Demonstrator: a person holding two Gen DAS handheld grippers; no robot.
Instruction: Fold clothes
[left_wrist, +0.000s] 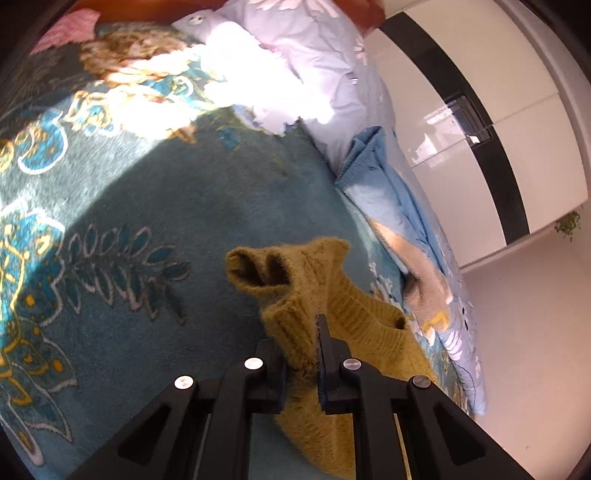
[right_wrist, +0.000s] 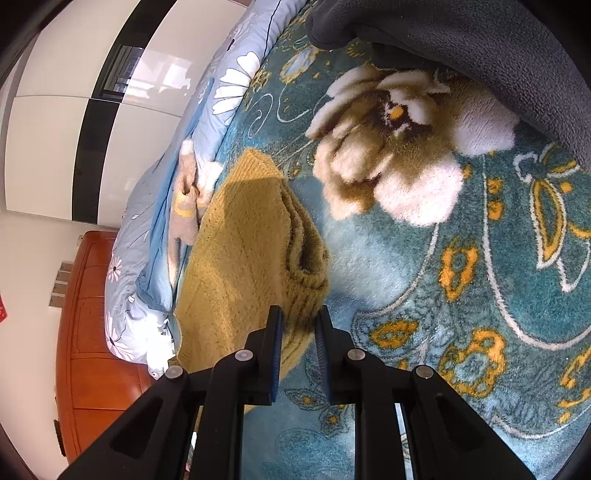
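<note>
A teal floral blanket (right_wrist: 424, 295) covers the bed beside white wardrobe doors (left_wrist: 480, 110). The left gripper (left_wrist: 301, 339) and right gripper (right_wrist: 299, 325) both have jaws clamped on the mustard sweater (right_wrist: 240, 240).

sweater (right_wrist: 236, 236) | mustard-yellow fuzzy knit | lying partly folded on teal floral blanket (right_wrist: 406, 277) | ribbed edge bunching upward

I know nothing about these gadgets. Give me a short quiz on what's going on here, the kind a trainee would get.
1. True or false: the left gripper has its fingers closed on the mustard knit sweater.
2. What does the sweater lie on?
A. a bare wooden floor
B. a teal floral blanket
C. a glass table
3. In the right wrist view, which part of the sweater sits between the right gripper fingers?

Key
1. True; knit fabric is bunched between the fingers.
2. B
3. A ribbed edge at the corner of the folded sweater.
</note>
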